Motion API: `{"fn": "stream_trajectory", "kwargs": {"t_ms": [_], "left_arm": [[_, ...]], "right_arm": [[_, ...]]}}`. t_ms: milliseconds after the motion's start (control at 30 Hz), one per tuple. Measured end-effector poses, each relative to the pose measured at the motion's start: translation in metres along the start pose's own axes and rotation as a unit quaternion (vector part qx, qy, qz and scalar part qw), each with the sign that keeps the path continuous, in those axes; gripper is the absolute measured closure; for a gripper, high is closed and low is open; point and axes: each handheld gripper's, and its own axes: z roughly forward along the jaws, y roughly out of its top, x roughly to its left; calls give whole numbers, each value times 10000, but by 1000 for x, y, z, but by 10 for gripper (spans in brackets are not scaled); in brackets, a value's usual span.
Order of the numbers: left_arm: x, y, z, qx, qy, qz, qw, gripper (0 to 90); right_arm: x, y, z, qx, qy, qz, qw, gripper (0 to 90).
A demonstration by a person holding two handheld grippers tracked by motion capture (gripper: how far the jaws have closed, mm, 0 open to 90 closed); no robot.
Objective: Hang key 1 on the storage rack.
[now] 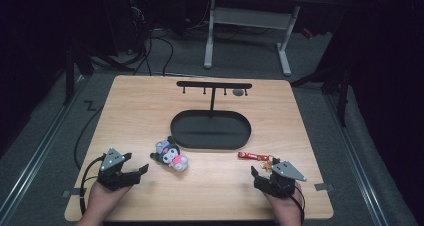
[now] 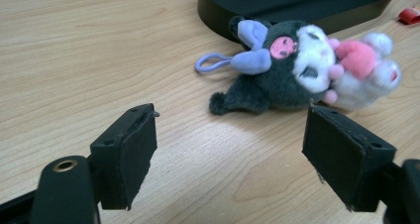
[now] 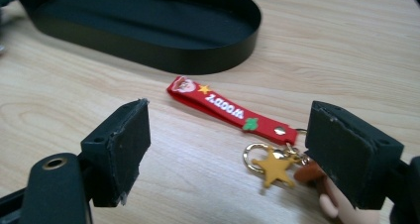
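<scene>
Here the left tongs (image 1: 134, 172) stood spread and empty on the bench (image 1: 140, 101), just short of the plush toy (image 1: 171, 156), which lay on its side right beside the near rim of the black oval tray (image 1: 210, 130). The right tongs (image 1: 260, 176) were spread too, pinching nothing, with the red keychain strap (image 1: 254, 156) and its gold star charm (image 3: 274, 168) lying before them, near the tray's near right end.

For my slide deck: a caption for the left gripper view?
Open left gripper facing a plush keychain lying beside the black tray.
</scene>
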Motion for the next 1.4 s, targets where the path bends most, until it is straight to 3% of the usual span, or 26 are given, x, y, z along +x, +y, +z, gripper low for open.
{"fn": "stream_trajectory", "kwargs": {"t_ms": [200,300,567,1300,1400], "left_arm": [[0,2,5,-41,-21,69,10000,236],[0,2,6,-25,-93,3,10000,234],[-2,1,2,-79,-56,137,9999,237],[-8,0,6,39,-81,358,9993,240],[-9,0,5,40,-93,365,9993,240]], "right_arm": [[2,-3,6,126,153,-226,9995,157],[1,-4,6,101,219,-184,9995,152],[5,-3,7,102,360,-240,9990,150],[2,-4,6,114,391,-164,9990,142],[2,-2,5,126,404,-244,9988,142]]}}
